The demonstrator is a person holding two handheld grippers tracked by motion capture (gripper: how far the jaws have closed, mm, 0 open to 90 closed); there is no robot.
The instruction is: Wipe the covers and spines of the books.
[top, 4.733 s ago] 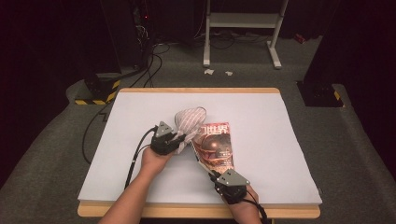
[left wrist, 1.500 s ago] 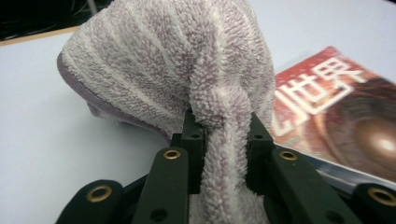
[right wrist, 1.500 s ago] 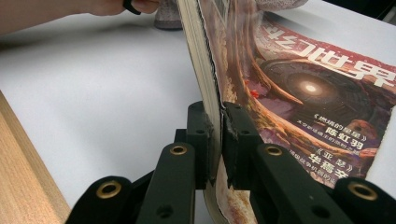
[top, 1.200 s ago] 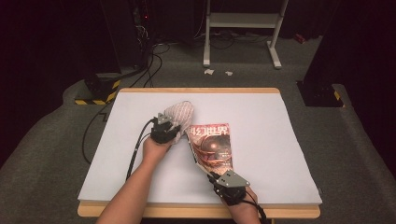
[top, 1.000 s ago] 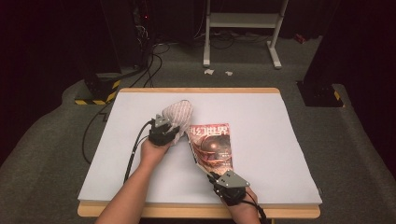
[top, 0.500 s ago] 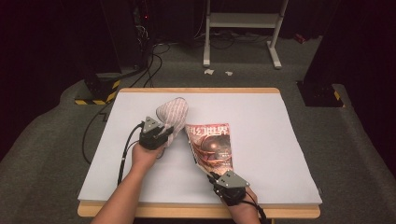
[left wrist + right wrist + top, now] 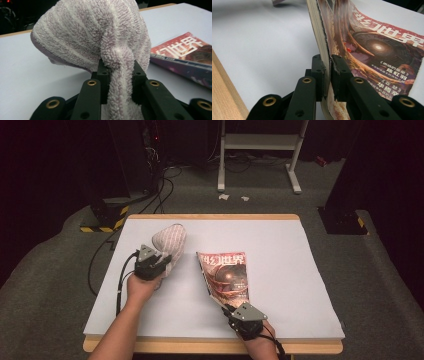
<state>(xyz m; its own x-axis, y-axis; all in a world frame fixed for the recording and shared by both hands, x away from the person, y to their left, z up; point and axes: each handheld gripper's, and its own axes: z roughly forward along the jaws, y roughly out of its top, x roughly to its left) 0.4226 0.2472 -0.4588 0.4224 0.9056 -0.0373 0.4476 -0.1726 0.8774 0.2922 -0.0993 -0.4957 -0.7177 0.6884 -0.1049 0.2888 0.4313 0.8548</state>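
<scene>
- The left gripper sits over the worktop at about nine o'clock, its fingers clamped narrow on a bunched fold of a striped terry towel.
- In the left gripper view the towel balloons up above the fingers in pale lilac and white stripes, while a tail of it hangs down between them.
- From the high view the towel reaches from the gripper toward one o'clock, its far end near the worktop's far left corner.
- The right gripper is down at six o'clock by the near edge, its fingers pinched tight on the near corner of a magazine.
- The right gripper view shows the magazine with its page block gripped between the fingers, its cover tilting to the right, red and brown with a glowing disc and Chinese lettering.
- The magazine lies near the worktop's centre, running from the right gripper toward twelve o'clock; its left edge is raised, its right side rests on the white surface.
- Towel and magazine are apart, the towel at roughly ten o'clock of the magazine, with bare white worktop between them.
</scene>
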